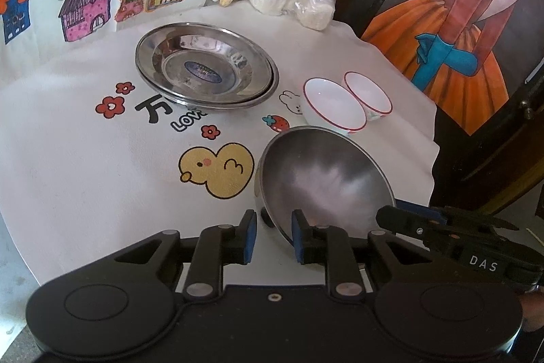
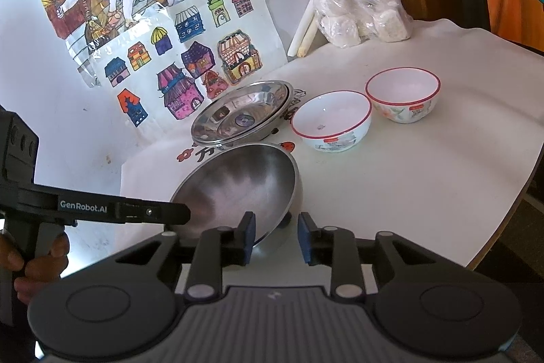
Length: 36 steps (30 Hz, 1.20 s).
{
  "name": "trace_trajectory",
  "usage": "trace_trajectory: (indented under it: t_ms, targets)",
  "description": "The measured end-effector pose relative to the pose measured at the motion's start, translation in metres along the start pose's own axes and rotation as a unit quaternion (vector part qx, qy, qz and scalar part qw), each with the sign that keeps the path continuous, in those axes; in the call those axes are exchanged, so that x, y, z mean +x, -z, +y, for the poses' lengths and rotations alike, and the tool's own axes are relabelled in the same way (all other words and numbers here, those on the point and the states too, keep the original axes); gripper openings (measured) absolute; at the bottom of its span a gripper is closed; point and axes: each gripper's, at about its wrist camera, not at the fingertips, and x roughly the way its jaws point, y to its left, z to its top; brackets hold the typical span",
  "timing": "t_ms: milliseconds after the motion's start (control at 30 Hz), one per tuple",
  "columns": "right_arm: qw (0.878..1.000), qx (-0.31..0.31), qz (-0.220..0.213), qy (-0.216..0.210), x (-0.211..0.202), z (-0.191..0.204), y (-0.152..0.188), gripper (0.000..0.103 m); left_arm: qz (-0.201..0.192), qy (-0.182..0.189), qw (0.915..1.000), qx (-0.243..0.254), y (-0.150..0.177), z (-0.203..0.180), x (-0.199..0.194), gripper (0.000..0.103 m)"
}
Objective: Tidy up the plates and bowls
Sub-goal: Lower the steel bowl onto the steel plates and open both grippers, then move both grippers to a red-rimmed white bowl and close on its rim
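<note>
Both grippers' jaws parted astride tilted steel bowl [image 1: 323,179] rim, seemingly ungripped, brushed interior

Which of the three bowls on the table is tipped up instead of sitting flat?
The steel bowl nearest both grippers: it is tilted, with each gripper's jaws straddling its rim. The two white red-rimmed bowls stand upright side by side beyond it.

Both wrist cameras are looking down at the table [image 1: 85,193] from close above. They are sharing the tilted steel bowl [image 1: 323,179], viewed from opposite sides.
</note>
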Motion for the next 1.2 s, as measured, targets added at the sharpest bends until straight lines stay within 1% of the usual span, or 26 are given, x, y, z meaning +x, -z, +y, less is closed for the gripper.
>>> trace_trajectory:
  t_ms: [100,167,233,267,300,333,367,433,467,533,567,600,633,667,733,800,900,1067,1200]
  targets:
    - [1.000,0.002,-0.003,0.002,0.000,-0.001,0.001,0.034,-0.002,-0.003,1.0000,-0.001,0.000,0.003,-0.001,0.031]
    - [1.000,0.004,-0.006,0.001,-0.001,-0.002,0.000,0.039,-0.005,-0.008,0.9999,-0.002,0.000,0.004,-0.002,0.037]
    - [1.000,0.007,-0.012,0.004,-0.003,-0.004,0.000,0.051,-0.012,-0.014,0.9998,-0.005,-0.001,0.006,-0.004,0.049]
    - [1.000,0.008,-0.014,0.005,-0.003,-0.005,-0.001,0.053,-0.016,-0.016,0.9997,-0.006,-0.002,0.007,-0.006,0.053]
    - [1.000,0.009,-0.016,0.007,-0.004,-0.006,-0.002,0.056,-0.022,-0.018,0.9996,-0.007,-0.003,0.008,-0.007,0.060]
    - [1.000,0.010,-0.018,0.008,-0.004,-0.007,-0.003,0.060,-0.028,-0.020,0.9994,-0.007,-0.003,0.008,-0.010,0.065]
    - [1.000,0.011,-0.020,0.010,-0.005,-0.008,-0.003,0.062,-0.034,-0.022,0.9992,-0.006,-0.005,0.008,-0.011,0.068]
    - [1.000,0.012,-0.025,0.014,-0.006,-0.010,-0.004,0.073,-0.046,-0.025,0.9986,-0.004,-0.011,0.008,-0.014,0.080]
    - [0.999,0.013,-0.028,0.015,-0.006,-0.011,-0.005,0.076,-0.052,-0.027,0.9983,-0.003,-0.014,0.007,-0.016,0.083]
    - [0.999,0.018,-0.035,0.018,-0.006,-0.013,-0.007,0.089,-0.065,-0.031,0.9974,0.004,-0.023,0.004,-0.018,0.094]
    - [0.999,0.021,-0.041,0.018,-0.007,-0.015,-0.008,0.092,-0.074,-0.034,0.9967,0.008,-0.028,0.002,-0.018,0.097]
    - [0.998,0.025,-0.046,0.019,-0.007,-0.016,-0.009,0.096,-0.083,-0.038,0.9957,0.011,-0.034,0.000,-0.019,0.102]
    - [0.998,0.028,-0.052,0.021,-0.007,-0.018,-0.010,0.101,-0.091,-0.040,0.9950,0.014,-0.038,-0.001,-0.019,0.102]
    - [0.997,0.033,-0.058,0.025,-0.006,-0.020,-0.012,0.103,-0.096,-0.042,0.9943,0.015,-0.043,-0.002,-0.019,0.102]
    - [0.996,0.042,-0.069,0.040,-0.005,-0.022,-0.014,0.103,-0.097,-0.037,0.9945,0.012,-0.056,-0.006,-0.016,0.102]
    - [0.995,0.050,-0.072,0.050,0.000,-0.024,-0.015,0.103,-0.095,-0.024,0.9952,0.002,-0.068,-0.009,-0.011,0.102]
    - [0.994,0.062,-0.075,0.052,0.008,-0.027,-0.020,0.103,-0.090,-0.010,0.9959,0.004,-0.085,-0.017,0.001,0.102]
    - [0.992,0.064,-0.081,0.070,0.020,-0.024,-0.028,0.103,-0.061,-0.015,0.9952,0.074,-0.115,-0.040,0.038,0.102]
    - [0.991,0.065,-0.086,0.083,0.025,-0.023,-0.033,0.103,-0.031,-0.013,0.9889,0.145,-0.133,-0.053,0.071,0.102]
